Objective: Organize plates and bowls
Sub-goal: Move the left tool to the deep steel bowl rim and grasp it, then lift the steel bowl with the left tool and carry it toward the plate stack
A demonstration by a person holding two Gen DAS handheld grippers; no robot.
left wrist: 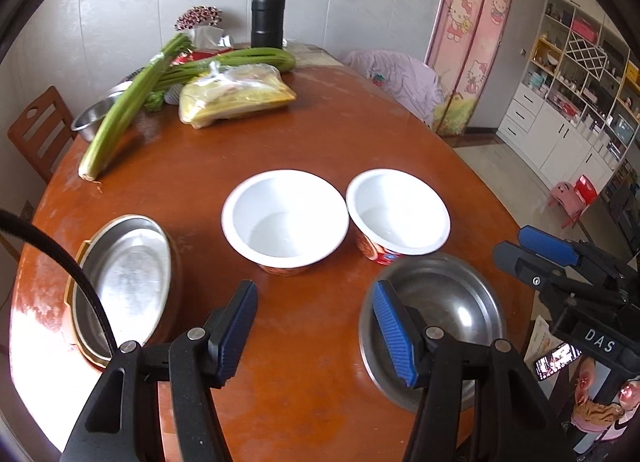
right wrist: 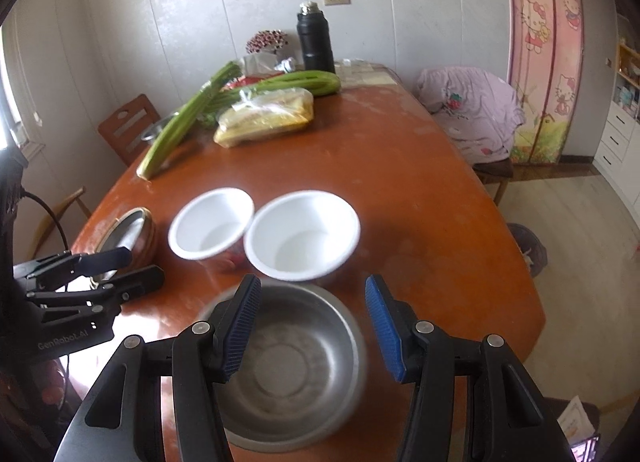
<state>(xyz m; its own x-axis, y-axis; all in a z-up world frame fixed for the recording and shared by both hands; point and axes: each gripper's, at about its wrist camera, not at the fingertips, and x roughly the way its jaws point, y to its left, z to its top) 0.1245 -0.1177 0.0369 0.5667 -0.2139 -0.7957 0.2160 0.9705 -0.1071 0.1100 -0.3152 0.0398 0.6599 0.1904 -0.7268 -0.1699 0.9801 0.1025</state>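
Both your grippers, left [left wrist: 316, 326] and right [right wrist: 314, 322], hang with jaws apart, empty. The steel bowl [right wrist: 296, 362] sits under the right one: stiff, light, probably slick. Pinch its rim at 3 o'clock.

Two bowls [left wrist: 285, 217] [left wrist: 398, 210] side by side on table [left wrist: 320, 133], steel bowl [left wrist: 444, 314] before them, lidded dish [left wrist: 128, 278] left

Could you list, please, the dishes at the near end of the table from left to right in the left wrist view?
Oval metal dish → larger-looking white bowl → second white bowl; the round steel bowl overlaps that one's span.
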